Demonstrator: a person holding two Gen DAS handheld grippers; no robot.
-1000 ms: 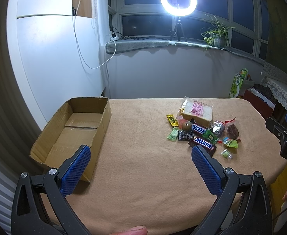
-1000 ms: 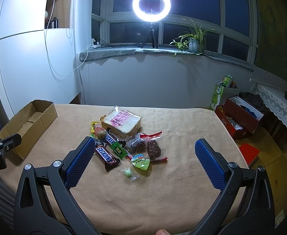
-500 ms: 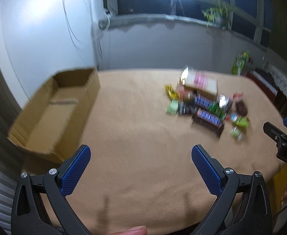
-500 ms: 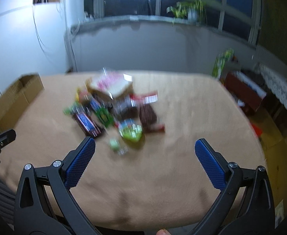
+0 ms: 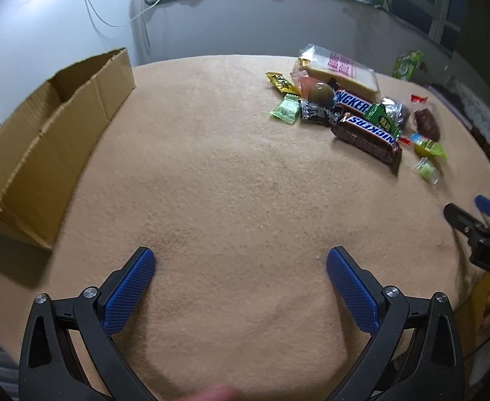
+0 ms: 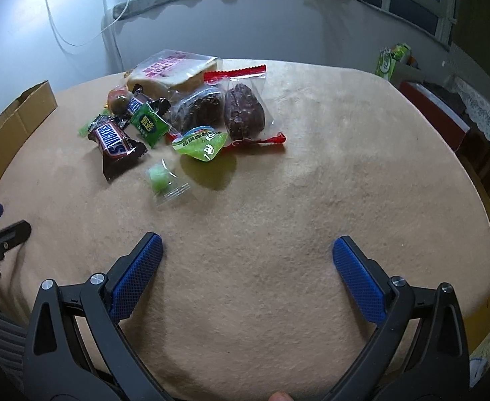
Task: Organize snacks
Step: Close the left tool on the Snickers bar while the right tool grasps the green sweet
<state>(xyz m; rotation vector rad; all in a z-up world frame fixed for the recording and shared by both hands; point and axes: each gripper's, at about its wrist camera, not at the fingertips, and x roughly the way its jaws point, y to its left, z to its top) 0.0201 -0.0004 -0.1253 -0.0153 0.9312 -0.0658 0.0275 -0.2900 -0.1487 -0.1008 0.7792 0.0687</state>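
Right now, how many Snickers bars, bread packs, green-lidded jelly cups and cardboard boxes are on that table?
Snickers bars: 2
Bread packs: 1
Green-lidded jelly cups: 1
Cardboard boxes: 1
Total: 5

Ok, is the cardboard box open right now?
Open: the cardboard box has its flaps up and top uncovered. Its floor is hidden, so contents cannot be told.

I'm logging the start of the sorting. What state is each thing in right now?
cardboard box: open, its inside out of view.
Snickers bar: sealed, lying flat on the table.
bread pack: sealed, at the back of the pile.
green jelly cup: sealed, lid facing the camera.
left gripper: open, empty.
right gripper: open, empty.
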